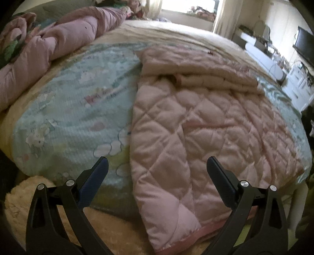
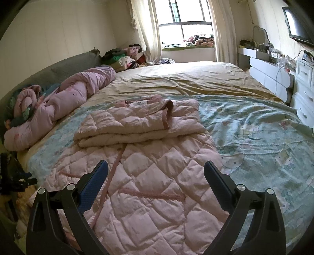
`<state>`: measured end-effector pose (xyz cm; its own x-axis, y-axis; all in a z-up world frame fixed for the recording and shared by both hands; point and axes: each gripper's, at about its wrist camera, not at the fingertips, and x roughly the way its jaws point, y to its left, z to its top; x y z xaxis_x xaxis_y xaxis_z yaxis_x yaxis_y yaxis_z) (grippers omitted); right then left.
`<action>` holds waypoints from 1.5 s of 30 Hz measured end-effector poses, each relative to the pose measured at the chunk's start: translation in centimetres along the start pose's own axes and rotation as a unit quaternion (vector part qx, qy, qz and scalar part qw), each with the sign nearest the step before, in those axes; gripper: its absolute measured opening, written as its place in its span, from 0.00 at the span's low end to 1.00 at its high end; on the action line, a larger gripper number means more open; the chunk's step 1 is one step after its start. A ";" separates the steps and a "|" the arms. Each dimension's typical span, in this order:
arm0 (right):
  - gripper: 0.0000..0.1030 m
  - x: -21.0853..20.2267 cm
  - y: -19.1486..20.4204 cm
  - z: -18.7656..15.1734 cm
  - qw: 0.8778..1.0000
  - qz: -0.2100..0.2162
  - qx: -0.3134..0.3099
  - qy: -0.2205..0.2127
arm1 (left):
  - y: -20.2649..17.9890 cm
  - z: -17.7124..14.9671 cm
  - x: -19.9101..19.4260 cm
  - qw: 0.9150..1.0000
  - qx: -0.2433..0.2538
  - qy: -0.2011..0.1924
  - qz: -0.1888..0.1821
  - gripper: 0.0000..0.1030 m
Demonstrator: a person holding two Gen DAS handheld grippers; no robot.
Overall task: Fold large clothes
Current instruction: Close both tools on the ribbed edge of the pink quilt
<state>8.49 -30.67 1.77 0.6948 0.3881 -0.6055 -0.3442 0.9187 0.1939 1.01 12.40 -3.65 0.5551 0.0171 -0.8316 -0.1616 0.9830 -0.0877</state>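
- A pink quilted coat (image 2: 149, 176) lies spread on a bed, filling the centre and lower half of the right wrist frame; its upper part is folded back on itself into a thick bundle across the middle of the frame, with a darker pink trim strip (image 2: 166, 113) and a white label showing on top.
- In the left wrist frame the same coat (image 1: 206, 133) covers the centre and right, its darker pink hem (image 1: 196, 233) hanging over the bed's near edge at the bottom.
- The left gripper (image 1: 157, 166) stands spread wide at the bottom of its frame, both blue-padded fingers apart and holding nothing; the coat's left edge runs between them.
- The right gripper (image 2: 156, 169) is likewise spread wide over the coat's lower part, pinching nothing.
- Beneath the coat is a pale blue cartoon-print sheet (image 2: 265, 141), laid over a yellow sheet (image 2: 186, 78) that reaches toward the window (image 2: 184, 17) at top centre.
- A rolled pink duvet (image 2: 64, 106) lies along the left side of the bed, well apart from the coat.
- A white dresser (image 2: 304, 92) stands at the right edge, below a wall-mounted screen (image 2: 298, 23) in the upper right corner.
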 end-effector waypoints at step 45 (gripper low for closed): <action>0.82 0.5 -9.9 -13.8 0.968 0.005 0.140 0.208 | -0.8 -4.1 4.0 0.987 -0.026 0.127 -0.095 0.56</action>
<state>3.54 -40.59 -11.13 0.3583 0.3881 -0.8491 -0.1255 0.9213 0.3681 -0.01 10.89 -9.17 0.3572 -0.2190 -0.9080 -0.1201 0.9533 -0.2772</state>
